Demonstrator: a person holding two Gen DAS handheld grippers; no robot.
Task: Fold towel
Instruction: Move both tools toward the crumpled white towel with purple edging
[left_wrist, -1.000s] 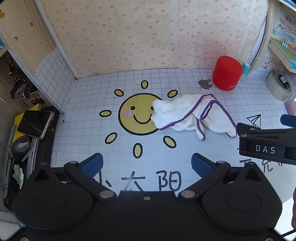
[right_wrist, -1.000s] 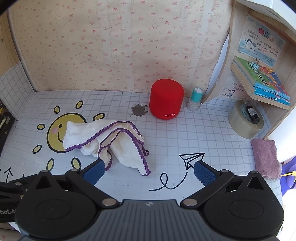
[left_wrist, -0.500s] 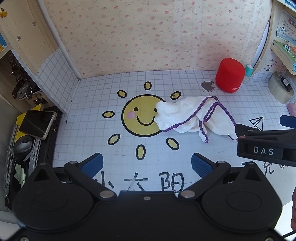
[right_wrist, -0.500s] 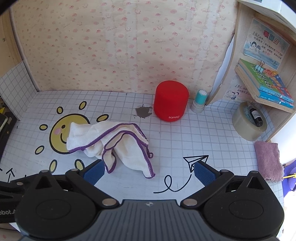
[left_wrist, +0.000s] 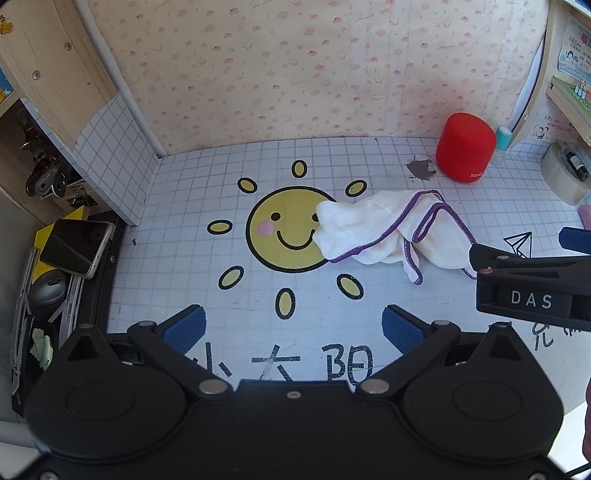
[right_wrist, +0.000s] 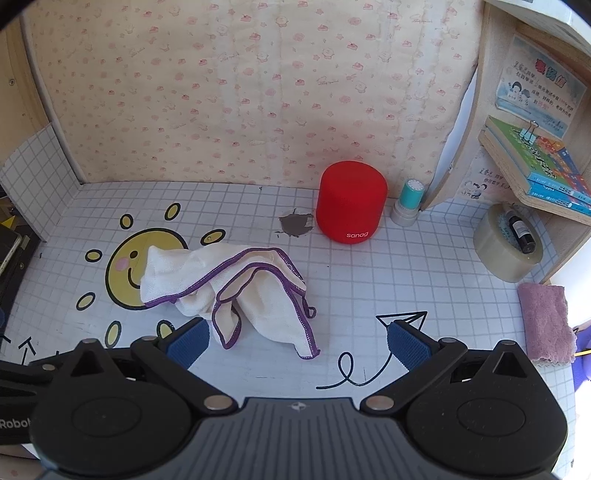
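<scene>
Right wrist view: we see the crumpled towel (right_wrist: 236, 291) left of centre, purple edges exposed, bare mat (right_wrist: 369, 295) to its right. Both the right gripper (right_wrist: 297, 341) and the left gripper (left_wrist: 291, 325) gape wide, empty.

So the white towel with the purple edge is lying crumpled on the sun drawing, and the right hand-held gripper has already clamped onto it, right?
Not quite. The towel does lie crumpled, partly over the sun drawing, but the right hand-held gripper is open and holds nothing; the right wrist view shows its fingers spread wide, short of the cloth.
</scene>
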